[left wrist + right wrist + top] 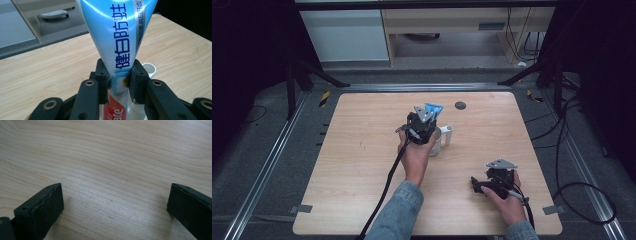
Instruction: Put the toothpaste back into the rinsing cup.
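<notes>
Gripping toothpaste tube (pixel 120 37) marked 健白防蛀

My table (pixel 362 150) is evenly lit from above while everything at nine and three o'clock falls into black. A glare streak runs down the tube (pixel 120 37); my jaws cast soft shadows, slightly blurred.

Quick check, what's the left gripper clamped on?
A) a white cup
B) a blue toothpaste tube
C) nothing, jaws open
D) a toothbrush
B: in the left gripper view the left gripper has both jaws pressed on the blue toothpaste tube, above a white cup.
</notes>
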A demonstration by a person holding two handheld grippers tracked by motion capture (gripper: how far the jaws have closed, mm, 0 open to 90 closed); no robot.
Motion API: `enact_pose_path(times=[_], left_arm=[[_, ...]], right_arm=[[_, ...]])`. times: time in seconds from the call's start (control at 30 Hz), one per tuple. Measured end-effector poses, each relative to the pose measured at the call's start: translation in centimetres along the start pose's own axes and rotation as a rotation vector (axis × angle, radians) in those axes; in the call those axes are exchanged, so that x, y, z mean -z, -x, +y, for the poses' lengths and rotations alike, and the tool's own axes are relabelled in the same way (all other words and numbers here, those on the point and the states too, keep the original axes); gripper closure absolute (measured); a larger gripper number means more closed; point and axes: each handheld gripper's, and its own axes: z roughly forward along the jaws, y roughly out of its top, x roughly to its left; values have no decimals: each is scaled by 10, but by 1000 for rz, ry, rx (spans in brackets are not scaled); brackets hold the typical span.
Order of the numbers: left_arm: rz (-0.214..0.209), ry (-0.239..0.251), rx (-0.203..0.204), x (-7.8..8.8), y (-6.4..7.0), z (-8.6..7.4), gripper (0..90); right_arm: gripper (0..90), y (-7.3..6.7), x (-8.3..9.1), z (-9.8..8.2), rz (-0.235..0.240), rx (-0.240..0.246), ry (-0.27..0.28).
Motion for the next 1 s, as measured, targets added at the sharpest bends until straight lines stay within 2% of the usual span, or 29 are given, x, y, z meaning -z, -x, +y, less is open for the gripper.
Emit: enact_pose_path(times=[0.73, 1.0], left_arm=[[-1, -57, 2, -8, 0, -4, 717], [2, -55, 10, -10, -1, -4, 713]], right_arm=[[9, 0, 0, 0, 0, -2, 0], [9, 0, 0, 0, 1, -3, -1]])
